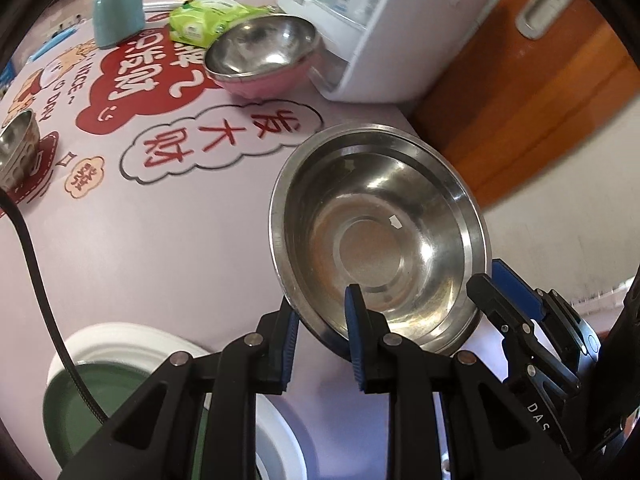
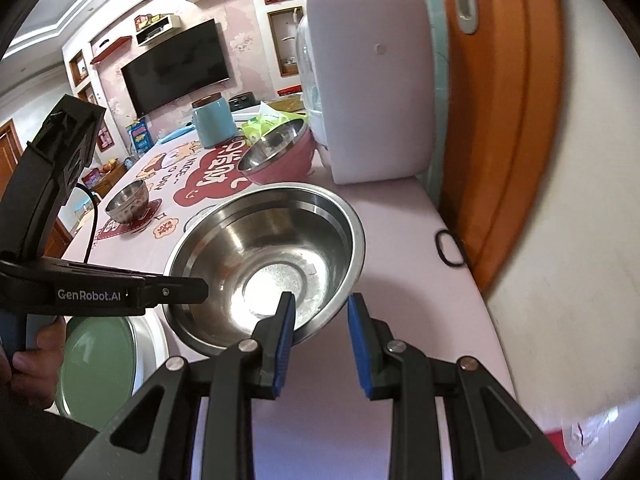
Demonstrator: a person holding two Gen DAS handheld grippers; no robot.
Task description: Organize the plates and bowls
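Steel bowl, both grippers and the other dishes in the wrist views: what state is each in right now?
Large steel bowl: tilted, empty, gripped at its rim from both sides.
Left gripper: shut on the bowl's rim.
Right gripper: shut on the rim.
Pink bowl: upright on the table, steel bowl nested inside.
Small steel bowl: upright, empty.
Green plate: lying on a white plate.

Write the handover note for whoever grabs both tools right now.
Left tool: shut on the near rim of the large steel bowl.
Right tool: shut on the same bowl's rim; the bowl is tilted and carried between the two.
Elsewhere on the table: steel bowl nested in the pink bowl by the white appliance; small dimpled bowl far left; green plate on a white plate near the front edge.
Done: one bowl nested.
Left: set down the large bowl, gather the small one.
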